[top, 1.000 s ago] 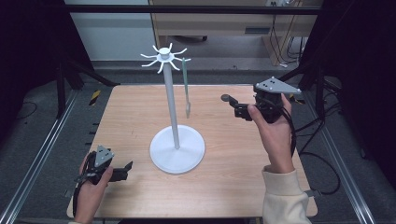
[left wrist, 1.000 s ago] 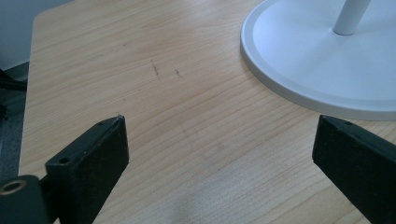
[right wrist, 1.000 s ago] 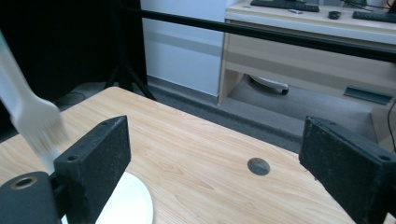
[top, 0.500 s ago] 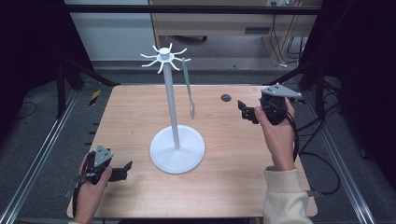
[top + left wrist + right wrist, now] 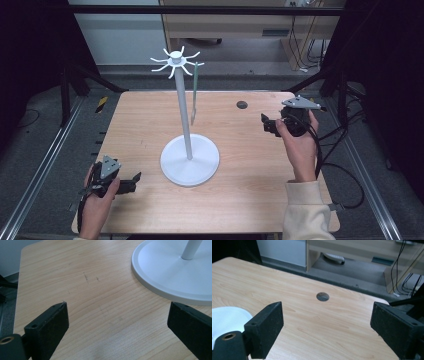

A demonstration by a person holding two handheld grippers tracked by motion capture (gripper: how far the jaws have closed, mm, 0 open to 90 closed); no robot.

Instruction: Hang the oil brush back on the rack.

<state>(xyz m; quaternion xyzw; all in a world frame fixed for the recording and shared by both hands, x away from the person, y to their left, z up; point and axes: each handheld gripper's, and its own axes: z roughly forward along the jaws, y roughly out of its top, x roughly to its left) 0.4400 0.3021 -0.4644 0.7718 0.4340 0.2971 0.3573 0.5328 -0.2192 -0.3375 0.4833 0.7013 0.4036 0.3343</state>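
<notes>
The fork (image 5: 194,92) hangs from one hook of the white stand (image 5: 188,159), on the side of the pole away from the person and a little to its right, handle up and prongs down, so its long axis runs straight up and down beside the pole without touching it. The prongs end above the round base, clear of the worktop (image 5: 150,115). The right gripper (image 5: 266,125) is held to the right of the stand, well apart from the fork, its fingers (image 5: 265,327) spread wide with only bare wood and a small dark round hole (image 5: 322,296) in the worktop between them; they touch and hold nothing. The left gripper (image 5: 134,181) sits low to the near left of the stand, just off the rim of the base, and its fingers (image 5: 47,326) are also spread wide over bare wood, gripping nothing. The stand rises near the middle of the worktop, with open wood on every side of it: a broad strip to its left, another to its right as far as the right hand, and more behind it up to the far edge.
</notes>
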